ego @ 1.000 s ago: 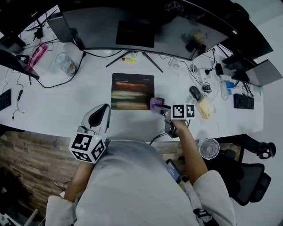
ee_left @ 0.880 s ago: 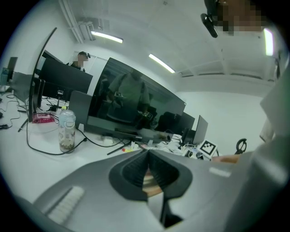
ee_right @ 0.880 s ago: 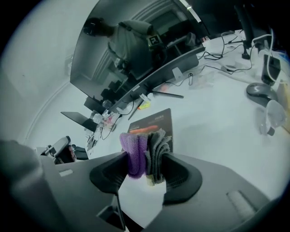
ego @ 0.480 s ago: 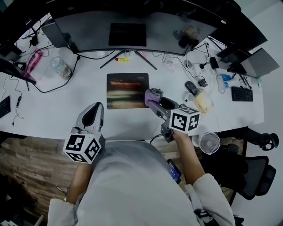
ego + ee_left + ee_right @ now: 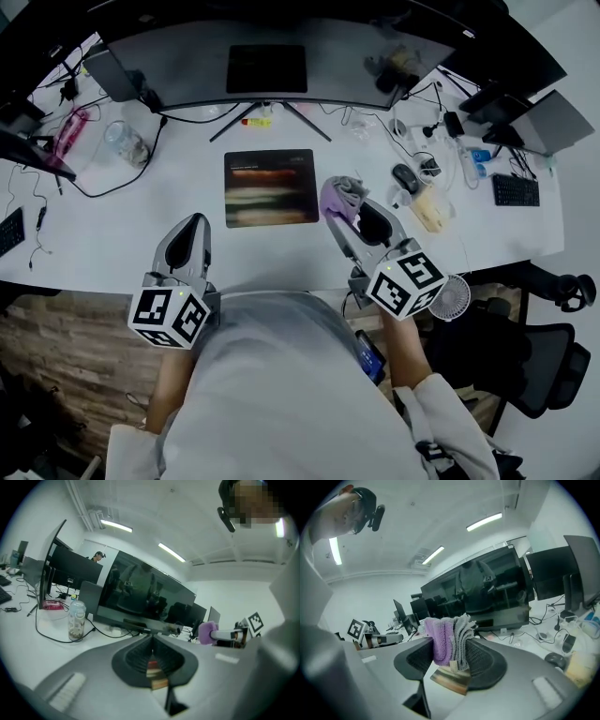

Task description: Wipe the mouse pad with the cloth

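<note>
Nearest me, both marker cubes sit over the front edge of the worktop [image 5: 112, 234]. The left tongs [image 5: 192, 225] are closed, tips meeting with nothing between them. They stand over bare white surface, left of the mouse pad [image 5: 270, 187] and nearer than it. The right tongs [image 5: 345, 208] are clamped on the cloth [image 5: 342, 192], a bunched purple-and-grey wad.

The head view places the cloth just beside the pad's right edge, off it. I cannot tell from there whether it touches the worktop. Only the right gripper view shows the folds pinched between the ribbed pads and standing up past the tips. It also shows a sliver of the pad through the gap below. The left gripper view looks across to the right tongs, with the purple wad at their end.

A small fan [image 5: 452, 298] stands at the front right, beside the right cube. A mouse [image 5: 405, 177] and loose cables lie right of the cloth, and a keyboard [image 5: 516, 190] lies farther right. A clear jar [image 5: 127, 142] stands at the far left with a black cable looped round it. In the head view the right tongs' own body covers the surface beneath them.

A wide dark monitor [image 5: 267, 56] on a splayed stand rises behind the pad. The worktop is white, strip lights [image 5: 485, 521] run along the ceiling, and a black chair [image 5: 525, 366] stands to the right.
</note>
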